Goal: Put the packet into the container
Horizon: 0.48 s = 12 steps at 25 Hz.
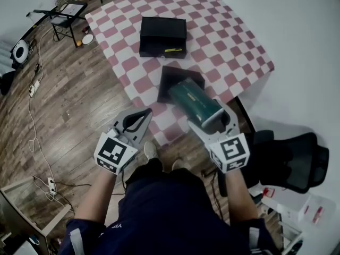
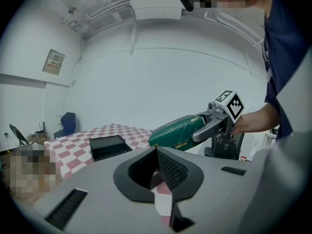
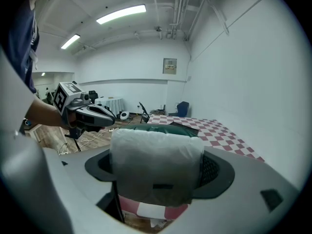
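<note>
Green packet [image 1: 194, 101] sits clamped in the right tongs [image 1: 210, 117]; left tongs [image 1: 142, 116] seemingly closed, empty.

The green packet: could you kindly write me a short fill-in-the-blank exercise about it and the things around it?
1. The green packet is gripped by the ____ claw.
2. The left claw is shut and holds ____.
3. The black box stands on a tablecloth checked in red and ____.

Missing words: right; nothing; white.
</note>
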{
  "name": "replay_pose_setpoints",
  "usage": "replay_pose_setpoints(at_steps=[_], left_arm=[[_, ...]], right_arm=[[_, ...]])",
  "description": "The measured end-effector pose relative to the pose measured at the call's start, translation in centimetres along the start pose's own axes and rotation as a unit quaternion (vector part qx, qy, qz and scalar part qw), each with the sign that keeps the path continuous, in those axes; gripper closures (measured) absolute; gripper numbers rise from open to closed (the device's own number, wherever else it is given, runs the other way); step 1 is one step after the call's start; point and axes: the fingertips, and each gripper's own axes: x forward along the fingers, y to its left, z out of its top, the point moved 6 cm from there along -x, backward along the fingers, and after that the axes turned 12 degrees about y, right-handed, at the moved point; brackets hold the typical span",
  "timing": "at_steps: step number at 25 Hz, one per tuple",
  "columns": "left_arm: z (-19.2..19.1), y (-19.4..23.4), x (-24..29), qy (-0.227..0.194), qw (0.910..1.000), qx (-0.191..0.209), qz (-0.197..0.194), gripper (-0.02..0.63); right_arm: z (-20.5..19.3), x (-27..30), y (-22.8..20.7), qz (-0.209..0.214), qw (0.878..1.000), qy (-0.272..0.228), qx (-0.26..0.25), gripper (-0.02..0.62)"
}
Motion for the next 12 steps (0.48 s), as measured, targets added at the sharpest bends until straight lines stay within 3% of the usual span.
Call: replay_pose_setpoints(at_steps=[6,12], left_arm=[[-0.3,1.2,1.5,0.009,0.9998,-0.020,-0.003,0.581],[-0.4,2.0,3.1,0.020,0.9990,-0.035,0.019,0.582]], right_arm=[[0.9,2.4,-1.7,0.029,0.999,0.014,-0.044,0.153],[0.9,5.3,-3.9,0.077,0.992,0.028,-0.092,0.153]])
